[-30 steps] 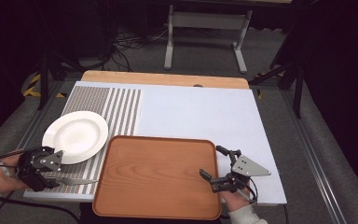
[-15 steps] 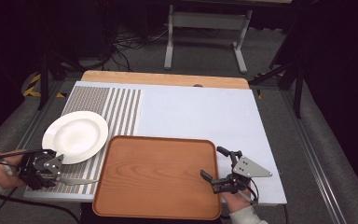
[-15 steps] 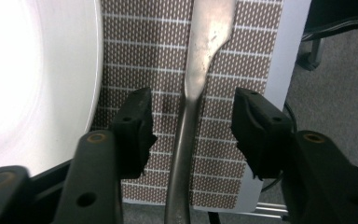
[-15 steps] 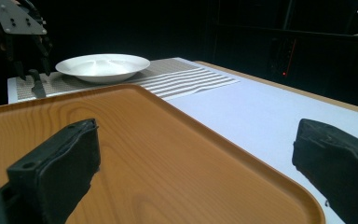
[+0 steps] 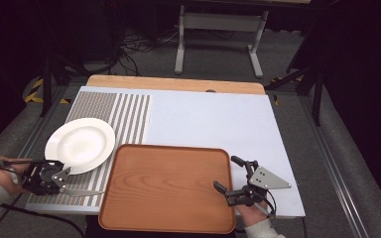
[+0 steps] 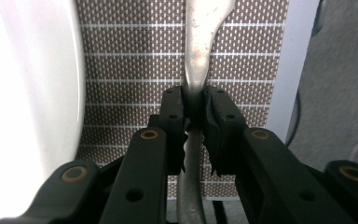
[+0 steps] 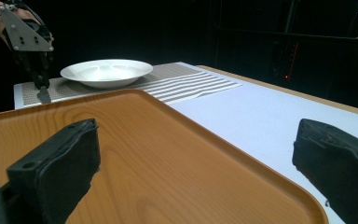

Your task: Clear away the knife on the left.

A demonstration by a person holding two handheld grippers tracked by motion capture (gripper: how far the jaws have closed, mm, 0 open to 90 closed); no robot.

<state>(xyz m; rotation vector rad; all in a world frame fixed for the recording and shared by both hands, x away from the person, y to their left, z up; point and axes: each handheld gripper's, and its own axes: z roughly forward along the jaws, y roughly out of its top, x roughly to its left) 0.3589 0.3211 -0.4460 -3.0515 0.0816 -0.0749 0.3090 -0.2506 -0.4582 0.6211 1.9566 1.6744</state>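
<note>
Hardly anything is shifting since the earlier frames: the left gripper [image 5: 59, 181] is edging a little toward the near left corner while the right gripper [image 5: 230, 178] is keeping its place over the tray [image 5: 166, 186].

On the left, the jaws are pinching shut on the narrow neck of a metal knife [image 6: 196, 100]. From the high view the knife [image 5: 82, 192] is lying flat on the striped mat [image 5: 129, 111], its blade pointing toward the tray and sitting just beside the white plate [image 5: 79, 144]. Gripping at the neck rather than the blade is probably giving a firmer hold on a flat, slippery piece, and keeping it low is letting the mat carry the weight. Whether the knife is being picked up or set down cannot be told.

On the right, the jaws are standing wide apart, holding nothing, straddling the tray's right rim [image 7: 261, 175]. That placement seems to be readying a grip on the rim, or simply parking the idle gripper out of the way. The tray is lying bare on the pale table cover [image 5: 213, 119], near the front edge.
</note>
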